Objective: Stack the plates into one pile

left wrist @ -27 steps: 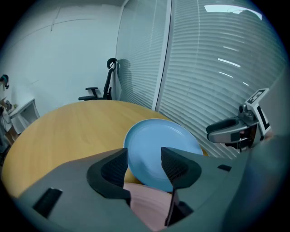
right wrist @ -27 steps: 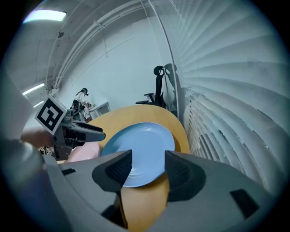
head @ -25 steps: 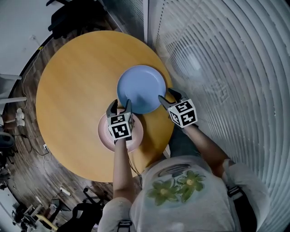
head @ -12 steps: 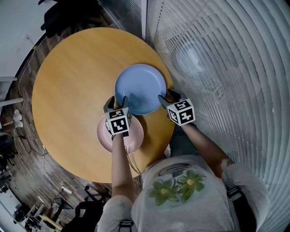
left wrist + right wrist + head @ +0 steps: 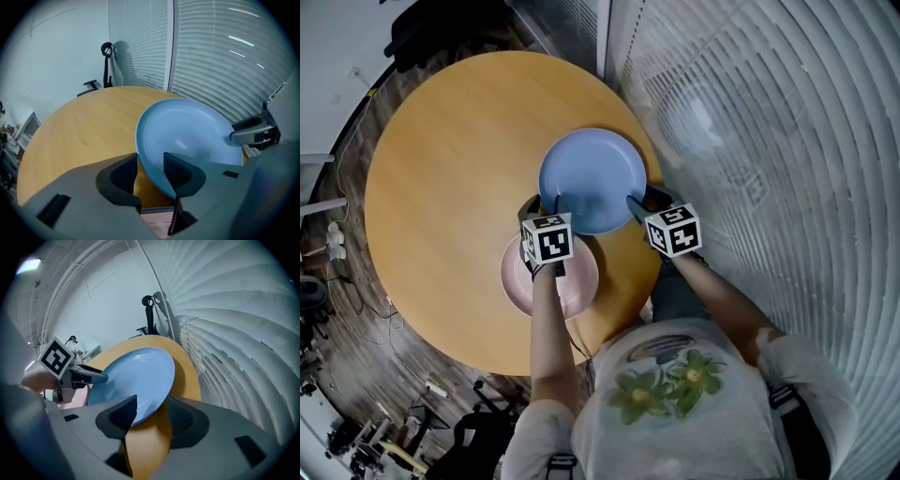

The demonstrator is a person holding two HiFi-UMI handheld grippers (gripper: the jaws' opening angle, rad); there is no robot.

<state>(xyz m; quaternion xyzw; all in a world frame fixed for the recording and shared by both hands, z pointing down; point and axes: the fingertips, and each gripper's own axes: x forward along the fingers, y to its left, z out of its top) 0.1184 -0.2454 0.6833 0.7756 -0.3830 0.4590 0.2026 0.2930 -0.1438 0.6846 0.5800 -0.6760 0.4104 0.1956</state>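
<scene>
A blue plate (image 5: 592, 180) lies on the round wooden table (image 5: 450, 169), near its right edge. A pink plate (image 5: 572, 281) sits just below it in the head view, partly under my left hand. My left gripper (image 5: 546, 208) straddles the blue plate's (image 5: 187, 136) left rim. Its jaws have just been closing, but table still shows beside the rim, so the left gripper (image 5: 151, 171) is open. My right gripper (image 5: 642, 202) stands open around the opposite rim of the blue plate (image 5: 136, 378). One jaw is over the plate and the other outside it, in the right gripper (image 5: 150, 416) view.
White slatted blinds (image 5: 769, 141) run close along the table's right side. A dark chair (image 5: 441, 33) stands at the far edge. Cables and gear lie on the wooden floor (image 5: 337, 309) at the left. The person's torso (image 5: 666, 394) is at the near edge.
Both grippers have sunk toward the blue plate and now reach over its rim on either side. The left jaws stand narrower than before. Neither plate has moved.
</scene>
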